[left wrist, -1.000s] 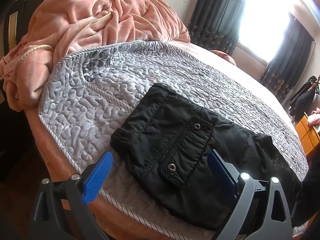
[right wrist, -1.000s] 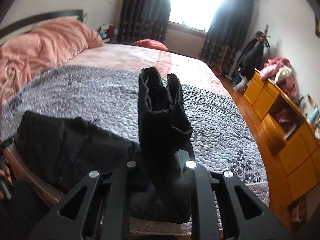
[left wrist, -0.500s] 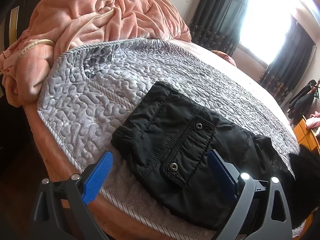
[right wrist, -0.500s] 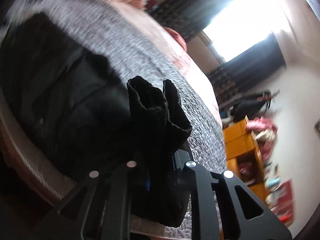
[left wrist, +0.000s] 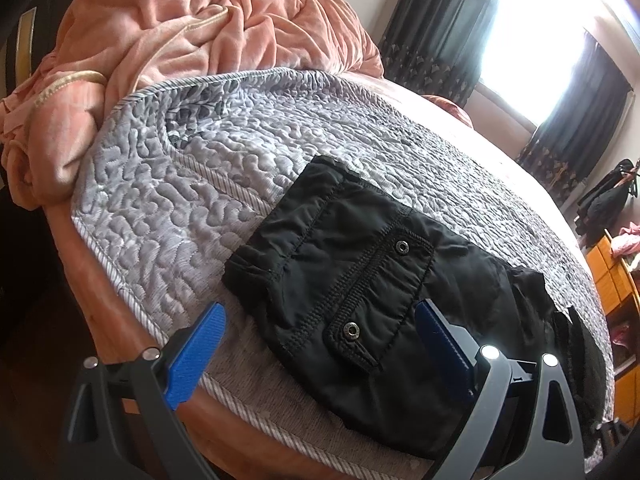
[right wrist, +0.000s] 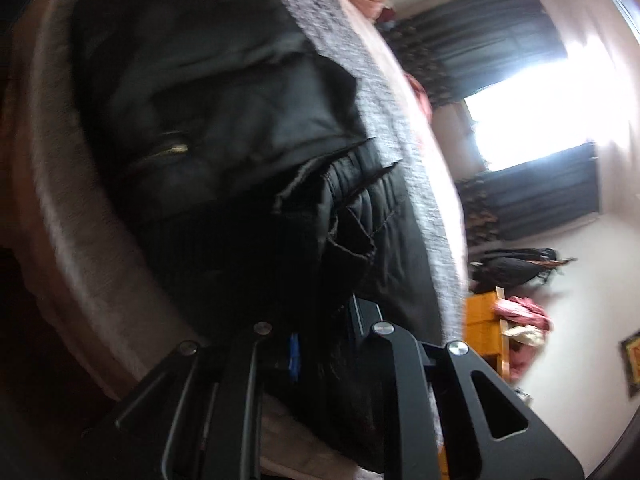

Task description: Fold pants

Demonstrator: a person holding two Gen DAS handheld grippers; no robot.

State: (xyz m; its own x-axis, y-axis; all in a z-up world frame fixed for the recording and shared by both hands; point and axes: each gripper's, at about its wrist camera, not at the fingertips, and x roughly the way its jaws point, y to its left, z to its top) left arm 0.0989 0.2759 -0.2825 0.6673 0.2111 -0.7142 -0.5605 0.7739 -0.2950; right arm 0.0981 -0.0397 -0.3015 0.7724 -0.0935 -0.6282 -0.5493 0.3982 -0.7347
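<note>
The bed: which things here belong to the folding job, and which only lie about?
For the job:
- pants, black, lying on the quilt
- right gripper, shut on the pants
- left gripper, open above the pants

Lying about:
- pink blanket, bunched at the head of the bed
- yellow cabinet
- curtains

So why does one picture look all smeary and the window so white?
Right wrist view: tilted and motion-blurred, so the black pants and grey quilt smear; the window is blown out white. Left wrist view: sharp, fisheye-curved, with the same window glaring.
</note>
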